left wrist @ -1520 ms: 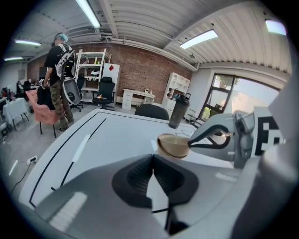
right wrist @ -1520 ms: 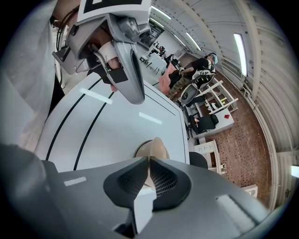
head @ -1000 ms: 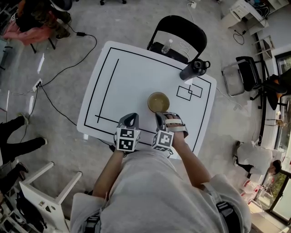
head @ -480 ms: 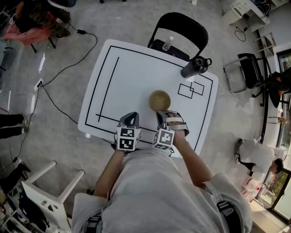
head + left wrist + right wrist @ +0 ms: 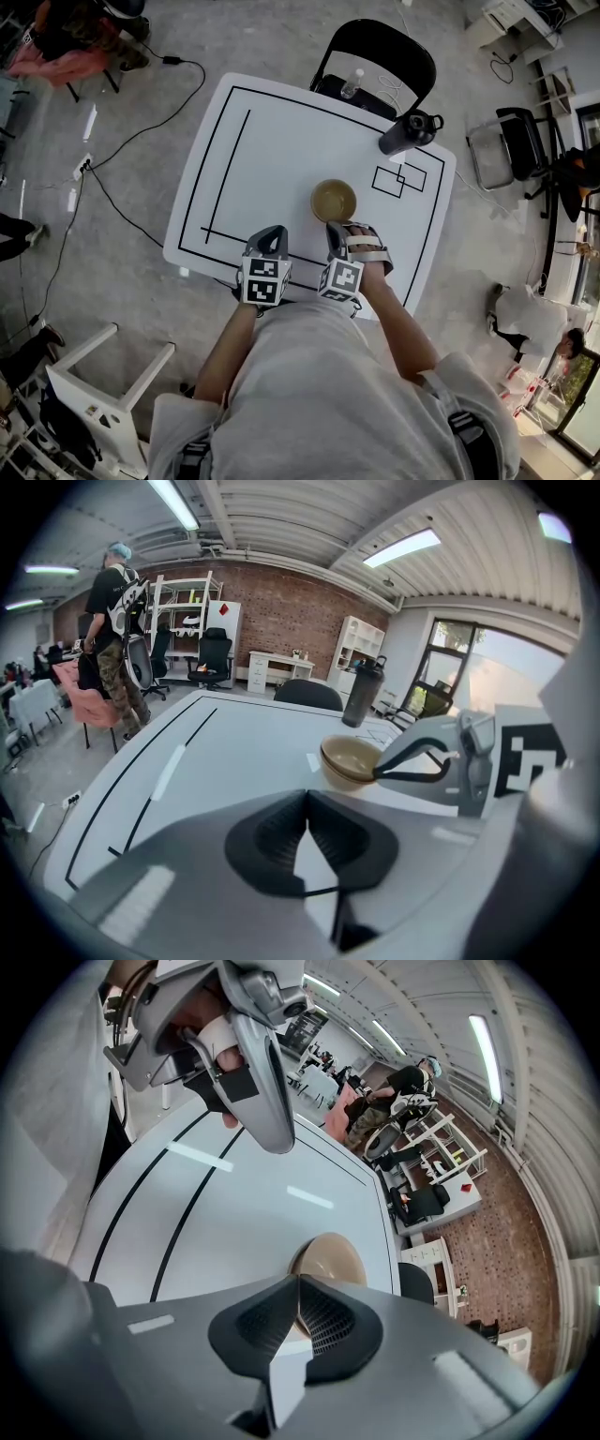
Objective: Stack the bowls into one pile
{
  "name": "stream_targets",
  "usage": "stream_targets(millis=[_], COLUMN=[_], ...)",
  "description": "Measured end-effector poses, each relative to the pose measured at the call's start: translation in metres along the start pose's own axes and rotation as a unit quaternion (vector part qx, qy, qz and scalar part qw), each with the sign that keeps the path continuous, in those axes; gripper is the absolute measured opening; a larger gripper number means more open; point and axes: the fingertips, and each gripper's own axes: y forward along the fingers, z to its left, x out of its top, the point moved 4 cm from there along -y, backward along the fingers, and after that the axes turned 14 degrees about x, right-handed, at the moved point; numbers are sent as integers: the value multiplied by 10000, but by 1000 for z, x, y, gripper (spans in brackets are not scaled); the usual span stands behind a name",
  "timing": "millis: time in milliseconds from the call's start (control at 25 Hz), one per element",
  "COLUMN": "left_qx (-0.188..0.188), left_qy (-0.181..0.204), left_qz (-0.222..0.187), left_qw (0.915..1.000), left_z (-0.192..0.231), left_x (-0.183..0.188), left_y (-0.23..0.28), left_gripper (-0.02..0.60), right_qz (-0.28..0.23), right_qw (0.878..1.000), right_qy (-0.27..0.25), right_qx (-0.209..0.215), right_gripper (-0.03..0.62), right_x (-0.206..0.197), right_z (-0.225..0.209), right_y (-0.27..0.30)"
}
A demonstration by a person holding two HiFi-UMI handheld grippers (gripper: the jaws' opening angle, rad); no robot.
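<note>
L claw point(image 5: 271, 232) & R claw point(image 5: 336, 228) both shut, empty, at tabletop point(image 5: 281, 159) near edge; bowls point(image 5: 334, 200) nested just beyond R tip, open room left, flask point(image 5: 409, 130) far-right edge.

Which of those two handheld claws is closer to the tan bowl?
The right gripper: its tips are just beside the tan bowl, while the left gripper is farther off to the side.
</note>
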Motion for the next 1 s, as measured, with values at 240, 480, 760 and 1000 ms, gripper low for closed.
stream_targets(millis=[240,480,760,1000], left_qx=[10,8,-7,-68], left_qy=[-6,-12,-23,11], left_qz=[-6,-1,-20,-64], left_qw=[10000,10000,10000,10000], left_z=[2,5,11,16], left_x=[-2,-3,-8,-11], left_y=[-3,-6,-10,-16], left_gripper=[3,3,3,3], right_qz=[-32,28,74,-13], right_qw=[10000,9999,9996,9981], right_qy=[41,126,285,564], right_qx=[11,6,-41,-249], right_gripper=[10,19,50,54], right_x=[2,1,1,4], right_z=[0,-1,-1,-1], right_y=[0,1,2,-6])
